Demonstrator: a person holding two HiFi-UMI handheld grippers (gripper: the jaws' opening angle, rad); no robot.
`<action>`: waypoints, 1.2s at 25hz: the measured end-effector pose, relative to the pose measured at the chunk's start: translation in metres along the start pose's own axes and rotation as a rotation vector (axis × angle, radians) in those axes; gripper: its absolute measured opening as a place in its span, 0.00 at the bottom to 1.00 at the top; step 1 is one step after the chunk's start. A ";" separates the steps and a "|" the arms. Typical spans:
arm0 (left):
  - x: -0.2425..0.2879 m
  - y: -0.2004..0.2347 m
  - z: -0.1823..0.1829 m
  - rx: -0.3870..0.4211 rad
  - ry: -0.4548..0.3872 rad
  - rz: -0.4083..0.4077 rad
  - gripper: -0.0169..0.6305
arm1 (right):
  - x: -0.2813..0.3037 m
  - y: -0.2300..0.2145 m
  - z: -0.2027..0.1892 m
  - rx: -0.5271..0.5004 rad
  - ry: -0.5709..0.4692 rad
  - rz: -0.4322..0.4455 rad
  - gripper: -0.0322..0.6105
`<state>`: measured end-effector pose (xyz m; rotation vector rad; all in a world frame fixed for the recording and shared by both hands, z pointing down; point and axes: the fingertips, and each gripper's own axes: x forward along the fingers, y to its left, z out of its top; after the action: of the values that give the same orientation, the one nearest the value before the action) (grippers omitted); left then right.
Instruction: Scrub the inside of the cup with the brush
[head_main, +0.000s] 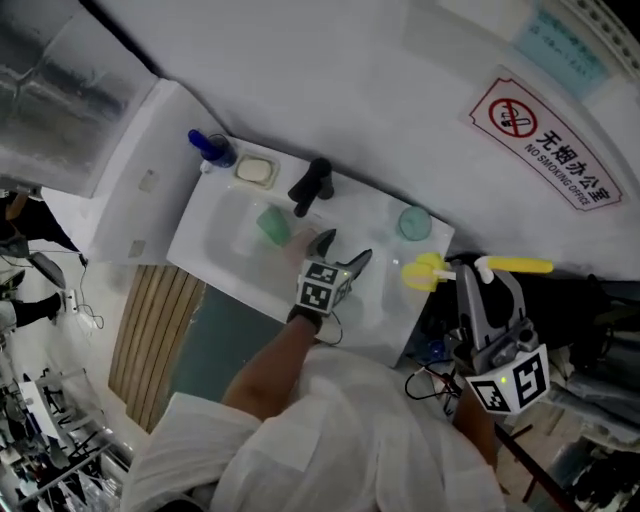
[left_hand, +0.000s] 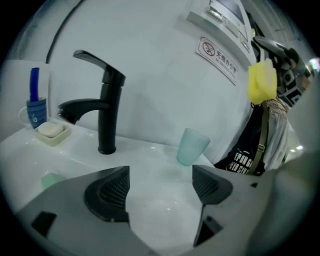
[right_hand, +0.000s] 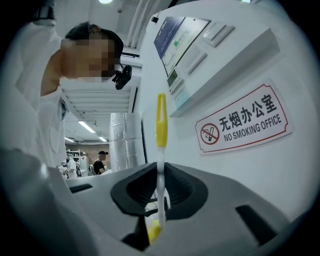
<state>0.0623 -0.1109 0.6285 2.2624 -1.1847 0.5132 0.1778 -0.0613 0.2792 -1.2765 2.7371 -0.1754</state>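
Note:
A pale teal cup (head_main: 414, 222) (left_hand: 192, 146) stands upright on the back right corner of the white sink (head_main: 215, 262). My left gripper (head_main: 343, 248) (left_hand: 160, 187) hangs open over the basin, a short way in front of the cup, with nothing between its jaws. To the right of the sink, my right gripper (head_main: 487, 290) (right_hand: 161, 187) is shut on the brush (head_main: 480, 267) (right_hand: 161, 150). The brush has a yellow and white handle and a yellow sponge head (head_main: 425, 272) (left_hand: 262, 82), which points toward the sink.
A black faucet (head_main: 310, 185) (left_hand: 107, 115) rises at the back of the basin, with a soap dish (head_main: 255, 171) (left_hand: 51, 132) and a blue bottle (head_main: 211, 148) to its left. Something green (head_main: 272, 222) lies in the basin. A no-smoking sign (head_main: 545, 143) hangs on the wall.

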 end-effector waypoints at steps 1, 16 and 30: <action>-0.004 0.006 -0.001 -0.018 0.002 0.016 0.62 | 0.004 0.002 -0.002 0.004 0.004 0.013 0.11; -0.051 0.173 -0.034 -0.373 0.041 0.447 0.62 | 0.051 0.032 -0.033 0.047 0.064 0.144 0.11; -0.034 0.256 -0.086 -0.626 0.166 0.585 0.62 | 0.078 0.037 -0.060 0.073 0.125 0.133 0.11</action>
<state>-0.1772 -0.1582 0.7480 1.3179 -1.6399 0.4442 0.0910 -0.0944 0.3285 -1.0967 2.8786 -0.3509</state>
